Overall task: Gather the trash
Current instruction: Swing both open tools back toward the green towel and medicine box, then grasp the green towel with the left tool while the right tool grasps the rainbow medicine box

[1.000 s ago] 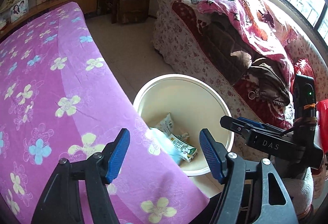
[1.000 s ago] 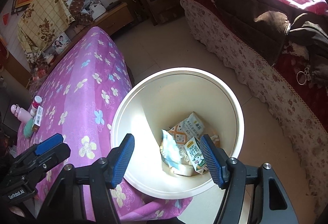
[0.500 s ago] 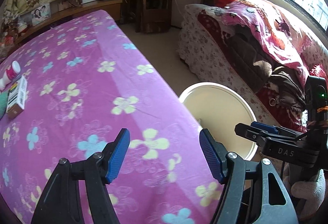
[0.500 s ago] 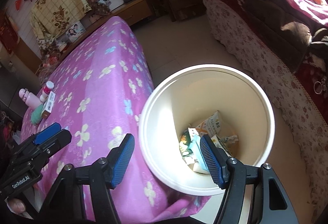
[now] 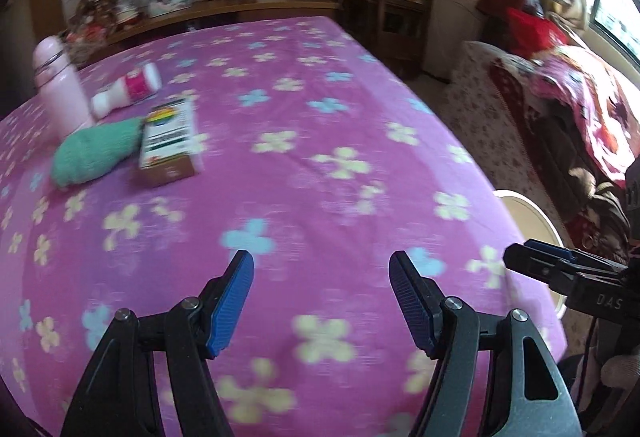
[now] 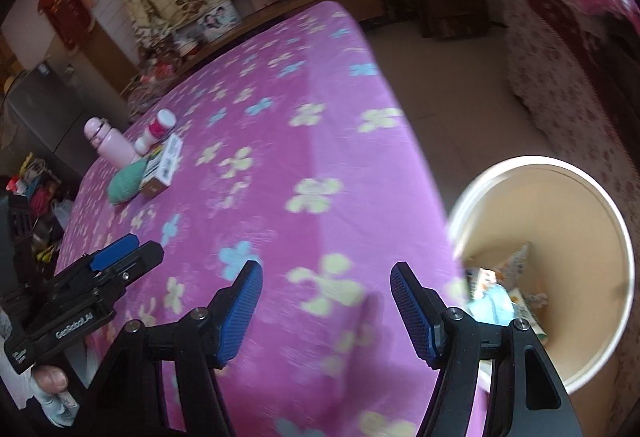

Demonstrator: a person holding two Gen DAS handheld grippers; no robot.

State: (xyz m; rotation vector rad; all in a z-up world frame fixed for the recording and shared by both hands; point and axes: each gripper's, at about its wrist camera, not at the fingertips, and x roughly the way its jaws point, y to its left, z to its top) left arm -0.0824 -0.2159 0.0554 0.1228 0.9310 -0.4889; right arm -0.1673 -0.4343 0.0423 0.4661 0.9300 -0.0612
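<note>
Purple flowered cloth (image 5: 320, 165) fills both views, spread over a table with a floral sofa (image 6: 560, 69) across the tan floor (image 6: 452, 93). Left gripper (image 5: 321, 291) hangs over the cloth, blue pads spread apart, nothing between them. Right gripper (image 6: 326, 297) too, jaws wide and empty, right at the table's near edge. Trash waits at about ten o'clock from the left gripper, well apart from it: a small carton (image 5: 168, 141) lying flat, a green bundle (image 5: 96, 151) touching its left side, a white-and-pink bottle (image 5: 128, 91) on its side behind, and a pink flask (image 5: 60, 89) standing upright. From the right gripper that cluster also sits at ten o'clock. Off at three o'clock, the cream bin (image 6: 600, 369) stands on the floor against the table's edge, wrappers (image 6: 504, 289) inside. Bare cloth lies between both grippers and the cluster.
</note>
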